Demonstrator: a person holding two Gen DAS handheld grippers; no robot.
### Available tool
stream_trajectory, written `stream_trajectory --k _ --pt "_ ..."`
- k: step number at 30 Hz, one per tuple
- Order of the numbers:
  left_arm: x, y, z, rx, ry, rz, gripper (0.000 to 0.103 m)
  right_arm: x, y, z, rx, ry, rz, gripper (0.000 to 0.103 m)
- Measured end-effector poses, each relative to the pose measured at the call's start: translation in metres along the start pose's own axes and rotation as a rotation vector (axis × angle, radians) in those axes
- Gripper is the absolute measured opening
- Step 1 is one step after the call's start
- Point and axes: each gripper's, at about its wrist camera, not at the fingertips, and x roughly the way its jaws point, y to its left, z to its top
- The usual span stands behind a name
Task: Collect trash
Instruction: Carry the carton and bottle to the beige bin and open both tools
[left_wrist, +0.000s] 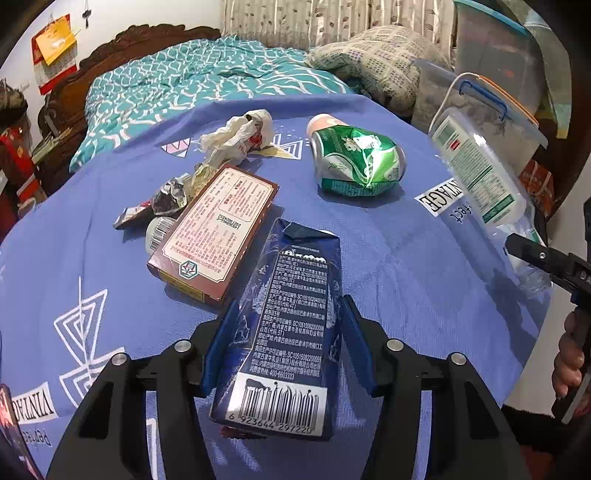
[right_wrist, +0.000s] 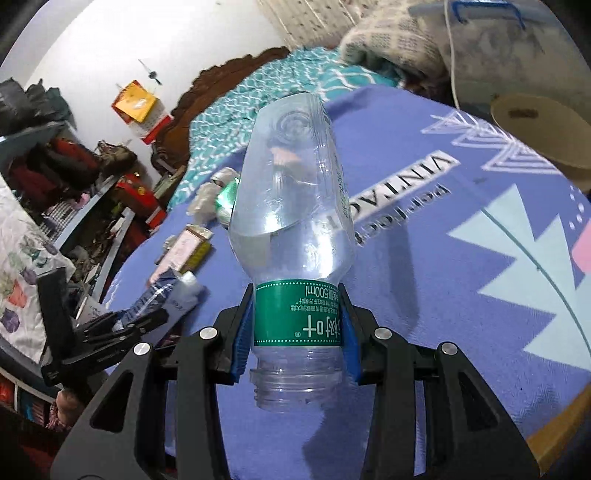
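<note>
A dark blue drink carton (left_wrist: 291, 325) with a barcode end lies between the blue pads of my left gripper (left_wrist: 291, 301), which is shut on its sides above the blue tablecloth (left_wrist: 424, 266). My right gripper (right_wrist: 295, 291) is shut on the green label of a clear, capless plastic bottle (right_wrist: 295, 206) held off the table, base pointing away. The left wrist view shows that bottle (left_wrist: 476, 166) at the right edge. The right wrist view shows the carton (right_wrist: 155, 299) at the lower left. Loose on the cloth are a brown box (left_wrist: 214, 229), a crushed green can (left_wrist: 354, 158), a crumpled white bag (left_wrist: 236, 136) and foil wrappers (left_wrist: 170, 192).
Clear lidded storage boxes (left_wrist: 491, 110) stand past the table's far right corner. A bed with a teal blanket (left_wrist: 184, 81) lies beyond the table. A round beige object (right_wrist: 535, 125) sits at the table's right side. Cluttered shelves (right_wrist: 74, 173) stand to the left.
</note>
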Motion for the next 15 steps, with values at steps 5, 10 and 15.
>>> stream_trajectory --k 5,10,15 --pt "-0.013 0.005 0.007 -0.044 -0.032 -0.057 0.05 0.003 -0.004 -0.004 0.011 0.01 -0.011 0.043" --pt "-0.027 -0.009 0.026 -0.027 -0.067 -0.14 0.049 0.005 -0.011 -0.006 0.026 0.014 -0.022 0.043" --pt "-0.011 -0.046 0.052 0.062 -0.038 -0.217 0.049 0.003 -0.038 -0.005 0.105 0.003 -0.035 0.043"
